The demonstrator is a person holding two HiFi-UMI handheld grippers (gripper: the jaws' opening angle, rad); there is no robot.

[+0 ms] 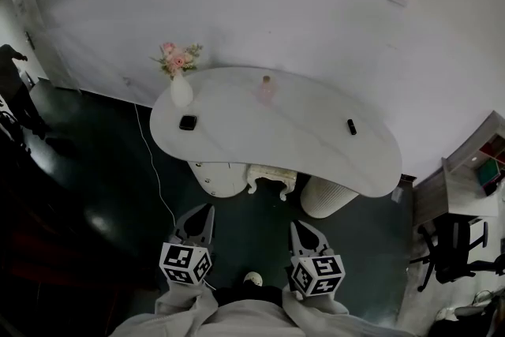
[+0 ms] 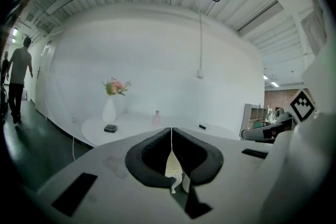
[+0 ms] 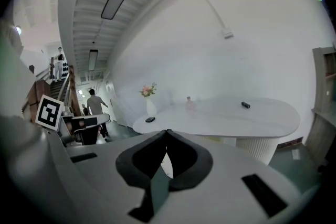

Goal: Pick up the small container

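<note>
Standing against the white wall (image 1: 276, 4) on a dark green floor (image 1: 102, 193), the white kidney-shaped table (image 1: 316, 150) carries the small pale pink container (image 1: 267, 87) at its rear centre, a white vase of pink flowers (image 1: 181, 89) at its left end, a flat black square object (image 1: 188, 122) near that same end, and a small black oblong (image 1: 351, 126) toward its right end. The left gripper (image 1: 205, 211) and the right gripper (image 1: 297, 226) hang on the table's near side, well apart from it, jaws fully together and empty.
</note>
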